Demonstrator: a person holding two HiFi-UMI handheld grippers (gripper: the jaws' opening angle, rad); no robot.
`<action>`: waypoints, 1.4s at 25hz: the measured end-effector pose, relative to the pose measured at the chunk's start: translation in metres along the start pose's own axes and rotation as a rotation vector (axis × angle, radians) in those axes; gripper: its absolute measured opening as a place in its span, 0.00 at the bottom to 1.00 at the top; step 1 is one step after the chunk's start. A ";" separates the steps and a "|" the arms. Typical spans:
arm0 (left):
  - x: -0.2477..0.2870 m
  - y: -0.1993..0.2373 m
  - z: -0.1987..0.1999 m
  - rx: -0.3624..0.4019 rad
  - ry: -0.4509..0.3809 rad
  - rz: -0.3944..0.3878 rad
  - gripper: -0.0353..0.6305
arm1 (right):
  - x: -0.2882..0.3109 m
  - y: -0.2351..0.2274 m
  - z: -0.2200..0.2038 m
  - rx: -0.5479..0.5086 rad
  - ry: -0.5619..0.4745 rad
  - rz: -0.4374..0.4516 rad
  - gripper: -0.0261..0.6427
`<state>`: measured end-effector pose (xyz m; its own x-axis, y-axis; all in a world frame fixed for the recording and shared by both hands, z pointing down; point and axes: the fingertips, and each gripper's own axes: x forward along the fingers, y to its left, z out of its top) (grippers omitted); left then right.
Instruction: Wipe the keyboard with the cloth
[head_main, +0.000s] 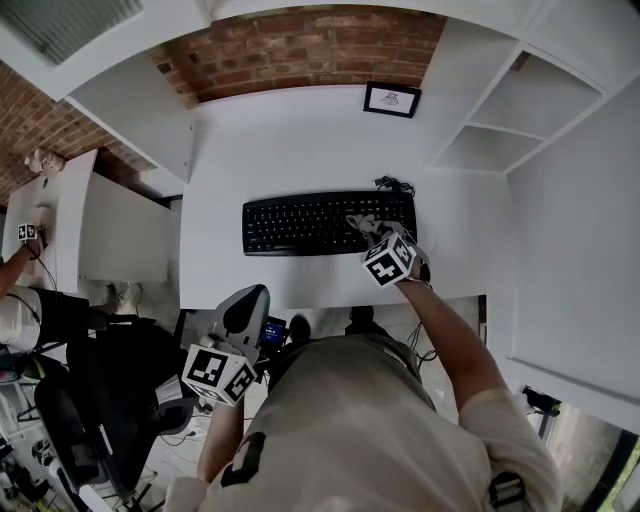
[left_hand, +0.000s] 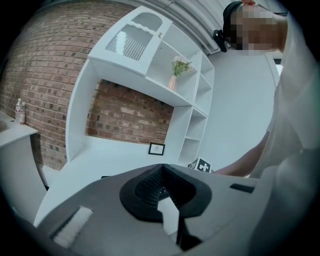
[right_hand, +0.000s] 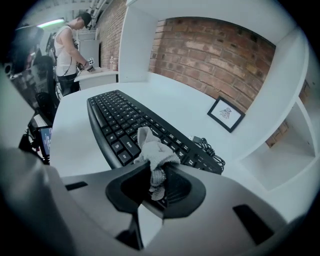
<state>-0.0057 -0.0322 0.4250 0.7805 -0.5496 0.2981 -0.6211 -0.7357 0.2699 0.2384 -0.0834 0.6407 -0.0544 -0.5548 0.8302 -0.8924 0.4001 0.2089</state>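
Observation:
A black keyboard (head_main: 320, 222) lies across the middle of the white desk (head_main: 300, 150). My right gripper (head_main: 378, 235) hangs over the keyboard's right part, shut on a small grey cloth (head_main: 362, 224). In the right gripper view the cloth (right_hand: 152, 152) sticks up crumpled from between the jaws of the right gripper (right_hand: 157, 174), just above the keys of the keyboard (right_hand: 120, 122). My left gripper (head_main: 245, 310) is held low in front of the desk's near edge, away from the keyboard. In the left gripper view the left gripper (left_hand: 161, 169) has its jaws together with nothing between them.
A small framed picture (head_main: 392, 99) leans on the brick back wall. A coiled cable (head_main: 395, 184) lies behind the keyboard's right end. White shelves (head_main: 520, 110) stand at the right. At the left, a white counter (head_main: 110, 230) and another person (right_hand: 67, 47).

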 end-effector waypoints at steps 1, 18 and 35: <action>0.004 -0.002 0.000 0.000 0.003 -0.005 0.06 | -0.001 -0.004 -0.004 -0.004 0.003 -0.007 0.11; 0.042 -0.028 0.004 0.016 0.028 -0.020 0.06 | -0.028 -0.075 -0.075 0.089 0.027 -0.085 0.11; -0.030 0.064 0.018 -0.001 -0.064 0.176 0.06 | -0.063 -0.073 -0.014 0.307 -0.129 -0.068 0.11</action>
<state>-0.0677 -0.0696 0.4167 0.6625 -0.6940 0.2819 -0.7487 -0.6254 0.2198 0.3127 -0.0673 0.5802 -0.0290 -0.6682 0.7435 -0.9881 0.1313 0.0795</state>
